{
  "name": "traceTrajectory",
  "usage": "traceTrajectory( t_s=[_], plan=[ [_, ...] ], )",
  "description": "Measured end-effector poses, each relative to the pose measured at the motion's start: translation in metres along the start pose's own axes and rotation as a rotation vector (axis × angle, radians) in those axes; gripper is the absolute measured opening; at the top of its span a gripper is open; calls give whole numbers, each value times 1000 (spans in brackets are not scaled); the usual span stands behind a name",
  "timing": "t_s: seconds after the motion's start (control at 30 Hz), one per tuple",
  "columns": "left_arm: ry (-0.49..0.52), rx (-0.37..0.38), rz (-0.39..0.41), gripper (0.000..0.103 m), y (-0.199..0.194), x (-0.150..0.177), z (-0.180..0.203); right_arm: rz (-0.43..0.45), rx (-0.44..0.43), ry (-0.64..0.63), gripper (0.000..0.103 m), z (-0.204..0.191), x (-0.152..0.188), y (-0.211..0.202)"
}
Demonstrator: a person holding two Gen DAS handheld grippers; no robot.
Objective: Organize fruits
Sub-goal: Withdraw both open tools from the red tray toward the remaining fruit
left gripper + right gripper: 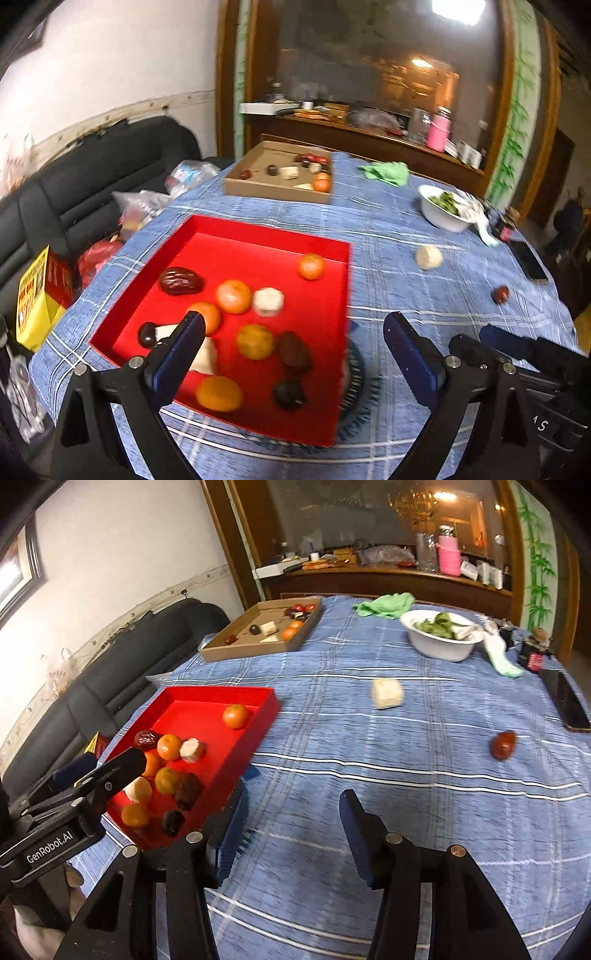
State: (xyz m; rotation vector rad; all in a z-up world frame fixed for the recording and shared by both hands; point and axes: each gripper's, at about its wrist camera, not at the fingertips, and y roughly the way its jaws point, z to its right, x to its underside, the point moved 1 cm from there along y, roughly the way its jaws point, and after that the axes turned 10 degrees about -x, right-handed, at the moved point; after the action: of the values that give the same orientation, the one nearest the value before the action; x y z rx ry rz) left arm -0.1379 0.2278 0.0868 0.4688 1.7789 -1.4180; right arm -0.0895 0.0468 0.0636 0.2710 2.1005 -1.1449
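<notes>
Tabletop [406,775] under a blue checked cloth, dark sofa [92,177] along the wall at left. Red tray [258,236] sits near the left edge, holding several oranges, dark dates and pale pieces; one orange [311,266] lies apart near the tray's far wall. Cardboard box [236,650] further back holds more fruit. Loose on the cloth: a pale piece [386,693] and a red date [503,745], well apart. White bowl [439,642] with greens beyond. Left tool [293,328] hangs over the tray, jaws wide apart, nothing between them. Right tool [291,808] is over bare cloth just right of the tray, jaws partly apart, empty. Only the right view shows the left tool from outside; only the left view shows the yellow box [37,299] by the sofa.
</notes>
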Motion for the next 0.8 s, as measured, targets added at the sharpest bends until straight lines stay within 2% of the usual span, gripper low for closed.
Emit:
traceTrajectory(
  t_s=[0.07, 0.37, 0.8],
  plan=[
    [37, 9, 1, 97, -6, 2, 14, 14, 12, -2, 62, 7, 4, -10],
    [125, 15, 4, 97, -20, 10, 59, 51, 26, 44, 64, 41, 17, -38],
    [182, 24, -30, 97, -15, 18, 82, 57, 41, 110, 64, 78, 30, -49]
  ],
)
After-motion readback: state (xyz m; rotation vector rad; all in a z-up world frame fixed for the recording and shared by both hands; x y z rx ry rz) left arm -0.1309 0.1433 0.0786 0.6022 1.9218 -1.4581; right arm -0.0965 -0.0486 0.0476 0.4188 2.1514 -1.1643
